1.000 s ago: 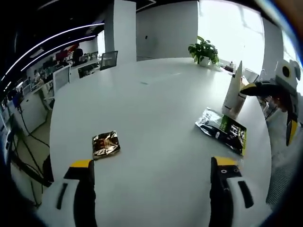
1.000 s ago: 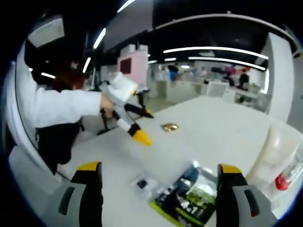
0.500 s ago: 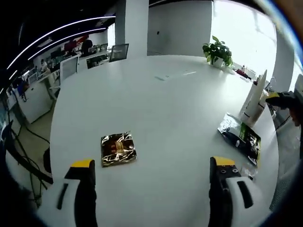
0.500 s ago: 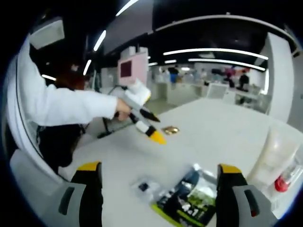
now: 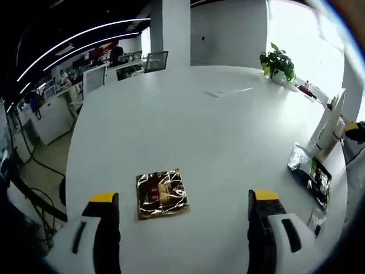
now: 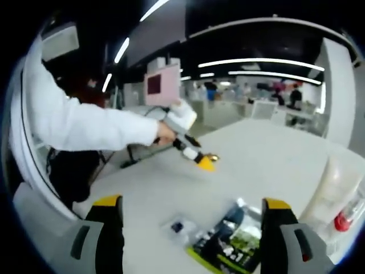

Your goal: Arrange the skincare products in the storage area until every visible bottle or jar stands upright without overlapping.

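Overhead, left gripper point(image 5: 178, 200) spread above gold sachet point(image 5: 161, 193); right gripper point(image 6: 193, 204) likewise spread.

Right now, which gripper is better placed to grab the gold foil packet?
Left. The gold foil packet lies flat on the white table just ahead of the left gripper, between its open jaws. The right gripper faces a green-black packet.
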Tool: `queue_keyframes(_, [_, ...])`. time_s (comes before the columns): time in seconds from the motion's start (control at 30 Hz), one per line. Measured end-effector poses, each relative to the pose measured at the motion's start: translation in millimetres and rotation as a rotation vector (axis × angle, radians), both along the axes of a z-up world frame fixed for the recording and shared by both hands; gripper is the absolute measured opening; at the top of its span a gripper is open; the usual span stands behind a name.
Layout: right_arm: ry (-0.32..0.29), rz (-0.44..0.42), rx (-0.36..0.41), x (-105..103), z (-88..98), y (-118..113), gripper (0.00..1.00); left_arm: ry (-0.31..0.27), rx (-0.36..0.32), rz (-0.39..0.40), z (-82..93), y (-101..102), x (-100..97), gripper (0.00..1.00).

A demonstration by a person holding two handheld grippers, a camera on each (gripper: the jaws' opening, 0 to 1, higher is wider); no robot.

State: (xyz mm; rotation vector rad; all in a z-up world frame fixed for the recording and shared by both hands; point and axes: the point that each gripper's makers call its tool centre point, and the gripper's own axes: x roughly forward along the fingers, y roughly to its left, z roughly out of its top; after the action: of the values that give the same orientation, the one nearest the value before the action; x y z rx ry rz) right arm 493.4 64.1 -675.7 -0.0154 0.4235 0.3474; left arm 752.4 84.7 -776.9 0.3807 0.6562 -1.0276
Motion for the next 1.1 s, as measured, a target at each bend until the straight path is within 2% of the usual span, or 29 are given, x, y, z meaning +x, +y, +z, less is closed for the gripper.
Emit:
queue_keyframes(0.3, [0.001, -0.005, 0.002, 0, -0.3, -3, 1.0, 0.017, 0.055, -0.015, -13.3, -3, 10.8, 0.77])
queue_keyframes(0.47, [0.003, -0.009, 0.003, 1, -0.6, -6, 1.0, 0.024, 0.073, -0.019, -18.0, -4, 13.9, 0.67])
queue_keyframes(0.57, [0.003, -0.006, 0.005, 1, 0.3, -5, 1.0, 0.054, 0.079, -0.024, -21.4, -4, 9.1, 0.63])
queue_keyframes(0.63, [0.002, -0.005, 0.01, 1, 0.9, -4, 1.0, 0.035, 0.094, -0.026, -22.7, -2, 9.9, 0.62])
queue_keyframes(0.8, [0.003, 0.002, 0.009, 0, 0.4, -2, 1.0, 0.041, 0.089, 0.008, -23.2, 0, 17.2, 0.59])
queue_keyframes(1.1, [0.0, -0.005, 0.004, 0, 0.4, -3, 1.0, 0.028, 0.094, 0.004, -19.6, 4, 20.1, 0.49])
